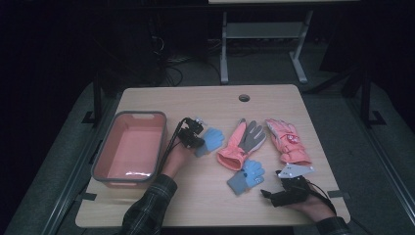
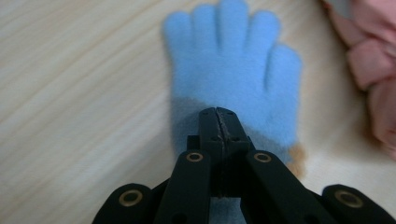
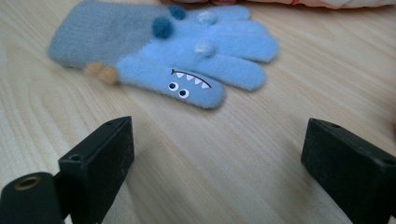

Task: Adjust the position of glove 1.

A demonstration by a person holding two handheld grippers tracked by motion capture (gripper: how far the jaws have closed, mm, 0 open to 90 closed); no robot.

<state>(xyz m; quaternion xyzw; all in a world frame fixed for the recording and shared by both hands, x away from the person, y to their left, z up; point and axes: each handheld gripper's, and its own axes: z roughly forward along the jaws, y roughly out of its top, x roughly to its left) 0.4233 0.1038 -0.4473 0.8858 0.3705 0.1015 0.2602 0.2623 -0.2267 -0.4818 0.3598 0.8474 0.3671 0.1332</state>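
Beside the pink bin (image 1: 128, 147), the left gripper (image 2: 218, 116) has its jaws closed together on the grey cuff of a blue glove (image 2: 233, 74) lying flat on the table (image 1: 205, 205). Only a thin fold of knit appears caught, so in my judgement the glove could slip free when raised. Near the front edge, the right gripper (image 3: 215, 154) stands with jaws wide apart and empty, just short of the second blue glove (image 3: 163, 51).
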